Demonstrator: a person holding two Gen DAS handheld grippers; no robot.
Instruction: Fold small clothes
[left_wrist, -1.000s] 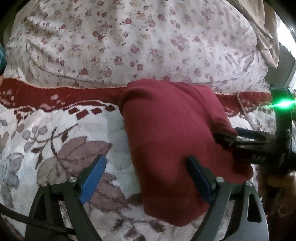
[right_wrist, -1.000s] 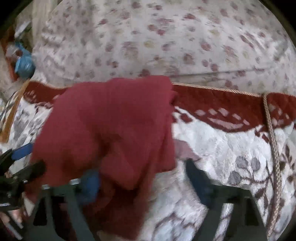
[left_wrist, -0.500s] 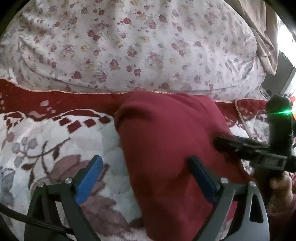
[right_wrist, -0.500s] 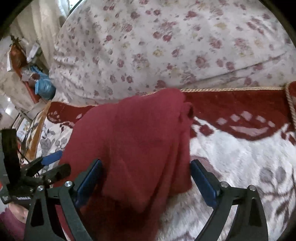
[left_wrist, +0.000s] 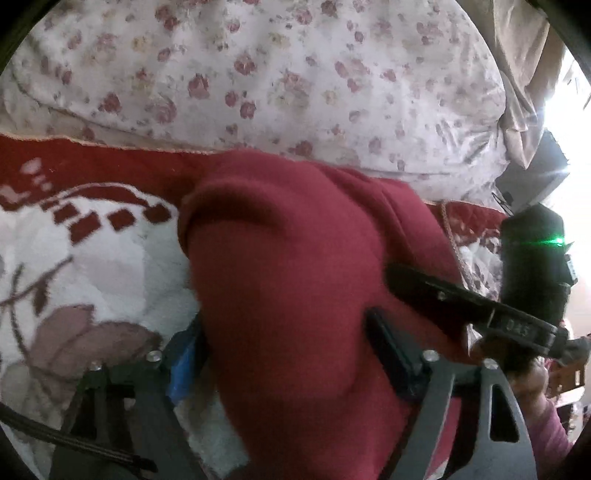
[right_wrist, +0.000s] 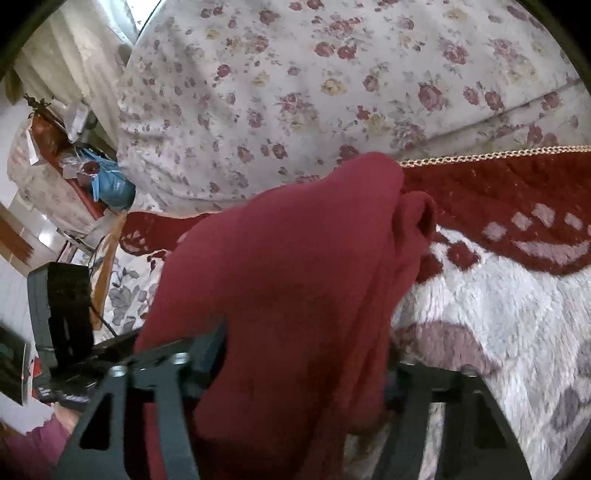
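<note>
A dark red folded garment (left_wrist: 295, 280) hangs in a bundle between both grippers, just above a fluffy red and white blanket (left_wrist: 85, 258). My left gripper (left_wrist: 284, 350) is shut on the garment's near end, its jaws pressing the cloth from both sides. In the right wrist view the same garment (right_wrist: 288, 280) fills the middle, and my right gripper (right_wrist: 303, 369) is shut on it too. The right gripper's body (left_wrist: 476, 299) shows at the right of the left wrist view, against the cloth. The left gripper's body (right_wrist: 62, 306) shows at the left of the right wrist view.
A large floral pillow or duvet (left_wrist: 277, 74) rises right behind the garment. The blanket's red border (right_wrist: 498, 195) with a cord trim runs along it. Furniture with clutter and a blue bag (right_wrist: 110, 184) stands at the far left in the right wrist view.
Both grippers have closed from open onto the red garment. The garment has been gathered and lifted closer to both cameras.
</note>
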